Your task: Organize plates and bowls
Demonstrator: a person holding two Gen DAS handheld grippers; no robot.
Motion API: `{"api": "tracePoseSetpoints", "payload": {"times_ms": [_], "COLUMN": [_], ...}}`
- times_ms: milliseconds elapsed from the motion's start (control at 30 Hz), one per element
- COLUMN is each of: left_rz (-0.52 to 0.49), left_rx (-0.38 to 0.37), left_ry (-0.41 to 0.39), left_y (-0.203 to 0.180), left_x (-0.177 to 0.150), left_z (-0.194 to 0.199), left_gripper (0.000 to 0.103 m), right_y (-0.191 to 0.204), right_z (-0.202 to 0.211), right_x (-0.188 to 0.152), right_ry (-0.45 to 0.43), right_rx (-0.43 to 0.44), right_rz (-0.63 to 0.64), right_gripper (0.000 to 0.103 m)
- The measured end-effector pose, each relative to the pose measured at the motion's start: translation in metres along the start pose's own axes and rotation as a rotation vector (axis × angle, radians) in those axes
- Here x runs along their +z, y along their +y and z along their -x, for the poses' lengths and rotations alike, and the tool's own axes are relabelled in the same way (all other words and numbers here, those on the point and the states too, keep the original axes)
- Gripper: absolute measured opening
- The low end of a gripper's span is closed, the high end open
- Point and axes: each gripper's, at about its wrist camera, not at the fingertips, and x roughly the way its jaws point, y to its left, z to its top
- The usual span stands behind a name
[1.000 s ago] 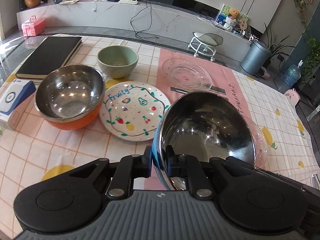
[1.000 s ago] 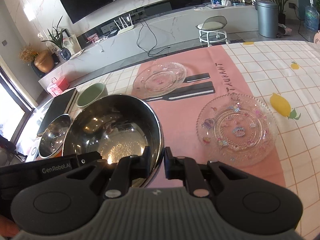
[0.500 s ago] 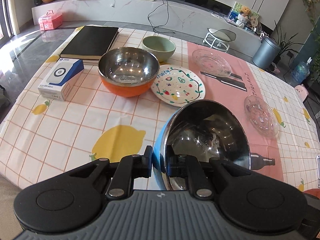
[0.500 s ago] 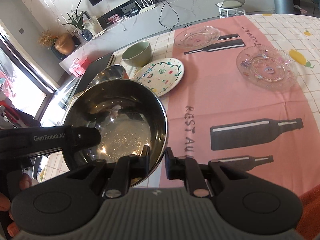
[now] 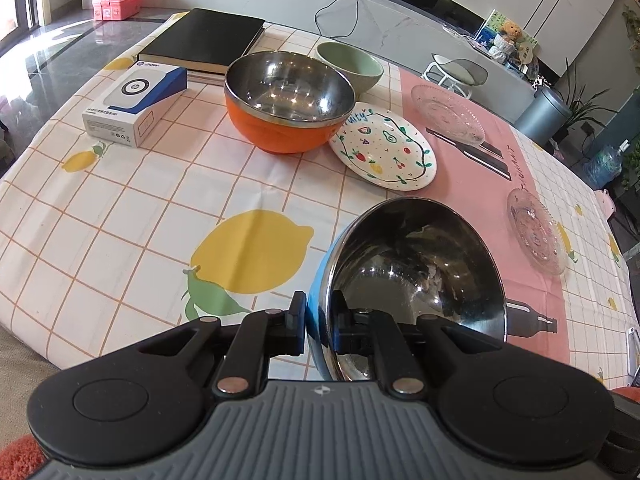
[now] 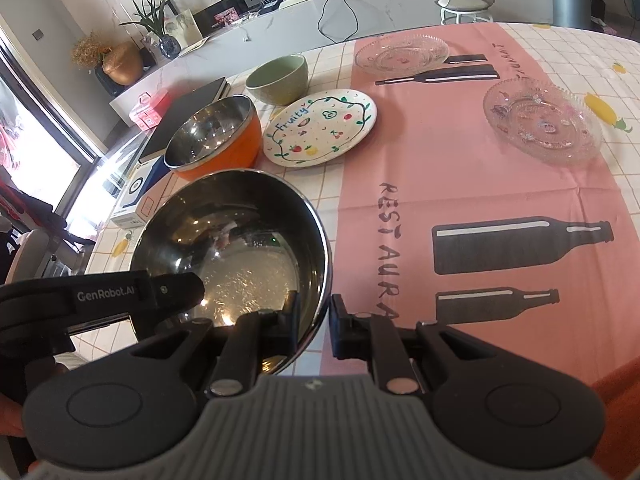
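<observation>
Two hand-held grippers share one load: the left hand-held gripper and the right hand-held gripper are each clamped on opposite rims of the blue steel bowl, one finger inside the polished wall and one outside. Over the last second the whole view has pulled back across the tabletop: the bowl, which was up beside the fruit plate and over the pink runner, now hangs nearer the front edge, above the checked cloth beside the big printed lemon. It appears lifted clear and tilted toward the right gripper, though contact with the cloth is hidden beneath it. My reading is that it has been drawn out of the clutter and is mid-carry, with stacking not yet done; the orange steel bowl looks the natural nest, with the green ceramic bowl just behind it. Both glass plates, the far one and the near one, lie well apart on the runner, unsorted.
</observation>
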Motion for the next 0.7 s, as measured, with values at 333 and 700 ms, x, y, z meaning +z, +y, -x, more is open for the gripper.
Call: {"api": "tracePoseSetpoints", "payload": {"times_ms": [333, 700], "left_rz": [0.027, 0.055], "left_rx": [0.004, 0.007], "left_ry": [0.008, 0.085], "left_y": [0.001, 0.001], "left_x": [0.009, 0.014], "left_z": [-0.012, -0.036], "left_gripper": [0.013, 0.013], "right_y": [-0.002, -0.013], "right_z": [-0.014, -0.03], "right_x": [0.007, 0.019], "right_ry": [0.013, 0.054], "right_rx": [-0.008, -0.014], "right_rz": [-0.014, -0.057], "right_gripper": [0.013, 0.013]}}
